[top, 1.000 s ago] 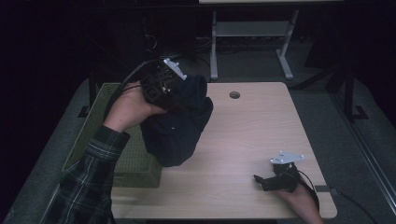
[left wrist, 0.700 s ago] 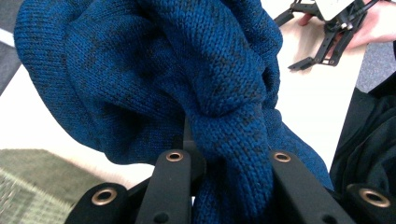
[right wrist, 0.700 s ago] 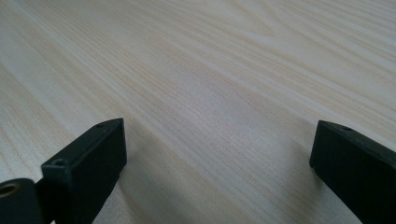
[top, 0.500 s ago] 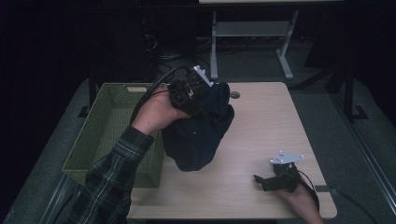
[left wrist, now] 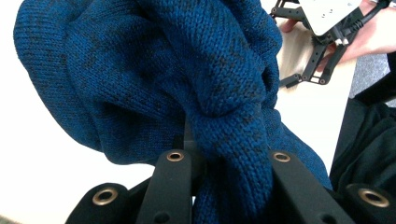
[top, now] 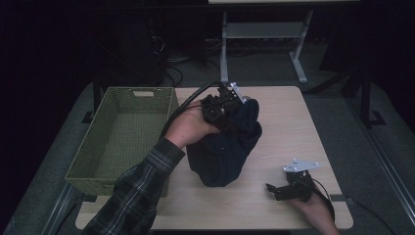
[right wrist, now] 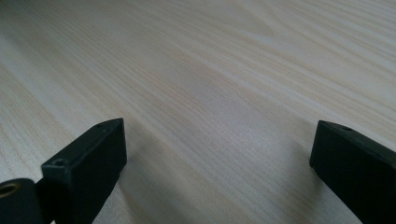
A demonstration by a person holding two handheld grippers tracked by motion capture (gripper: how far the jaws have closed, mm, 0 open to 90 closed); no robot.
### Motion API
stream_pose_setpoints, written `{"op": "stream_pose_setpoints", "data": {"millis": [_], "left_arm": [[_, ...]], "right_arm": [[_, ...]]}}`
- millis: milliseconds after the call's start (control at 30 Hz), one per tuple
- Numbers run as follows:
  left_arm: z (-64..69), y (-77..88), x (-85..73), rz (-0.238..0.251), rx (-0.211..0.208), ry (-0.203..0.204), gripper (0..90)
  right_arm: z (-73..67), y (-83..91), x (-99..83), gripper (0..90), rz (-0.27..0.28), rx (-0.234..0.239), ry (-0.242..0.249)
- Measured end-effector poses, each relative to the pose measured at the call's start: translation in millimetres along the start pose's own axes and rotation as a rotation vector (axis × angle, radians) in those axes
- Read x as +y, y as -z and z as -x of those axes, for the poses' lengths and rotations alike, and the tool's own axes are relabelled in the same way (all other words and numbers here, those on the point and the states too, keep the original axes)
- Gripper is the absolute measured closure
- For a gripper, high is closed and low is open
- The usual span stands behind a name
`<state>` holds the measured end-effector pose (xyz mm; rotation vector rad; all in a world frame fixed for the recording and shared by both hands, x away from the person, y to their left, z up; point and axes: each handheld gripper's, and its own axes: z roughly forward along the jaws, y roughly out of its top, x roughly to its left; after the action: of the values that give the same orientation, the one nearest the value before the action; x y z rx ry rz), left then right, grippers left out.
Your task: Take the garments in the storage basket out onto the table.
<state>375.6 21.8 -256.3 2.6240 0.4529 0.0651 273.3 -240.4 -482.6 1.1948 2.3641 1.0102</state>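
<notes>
Table (top: 293, 127): wood, mostly bare. Basket (top: 122, 142) at left edge: nothing inside it. Sweater (top: 225, 152): blue knit, bunched, hanging from left gripper (top: 226, 104), lower part resting on table beside basket. Left jaws clamped on knit fold. Right gripper (top: 280, 190): jaws apart, idle near front edge. Likely left: spreading or folding, not yet begun.

The table (top: 313, 127) stands in the middle of the high view; a woven basket (top: 122, 137) sits at its left edge, partly on the tabletop; right of the basket a knitted sweater (top: 225, 152) lies bunched on the table, with the left gripper (top: 222, 105) at its far top, jaws pinching a fold; the right gripper (top: 288, 188) rests near the table's near right corner, right of the sweater; a white desk frame (top: 264, 34) stands behind the table
</notes>
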Motion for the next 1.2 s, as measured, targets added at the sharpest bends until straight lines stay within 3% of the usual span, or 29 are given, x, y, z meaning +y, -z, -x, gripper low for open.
{"op": "stream_pose_setpoints", "data": {"millis": [200, 333, 467, 600, 1200], "left_arm": [[2.1, -19.2, 4.8, 0.002, -0.012, 0.0, 78.4], [1.3, -36.7, 6.7, 0.001, -0.039, 0.001, 78.3], [0.8, -56.8, 8.1, -0.012, -0.038, 0.002, 78.3], [-3.1, -72.0, 9.9, -0.023, -0.041, 0.01, 78.3], [-23.9, -136.4, 13.2, 0.011, -0.065, 0.037, 76.3]], "right_arm": [[0.0, 0.0, 0.0, 3.3, 0.0, 0.001, 0.0], [-0.1, 0.1, 0.0, 3.3, 0.0, 0.001, -0.001], [-0.1, -0.1, 0.0, 3.3, 0.001, 0.002, 0.001], [0.0, -0.1, 0.0, 3.3, 0.001, 0.002, 0.001], [-0.4, 0.1, 0.0, 3.3, -0.002, 0.003, -0.003]]}}
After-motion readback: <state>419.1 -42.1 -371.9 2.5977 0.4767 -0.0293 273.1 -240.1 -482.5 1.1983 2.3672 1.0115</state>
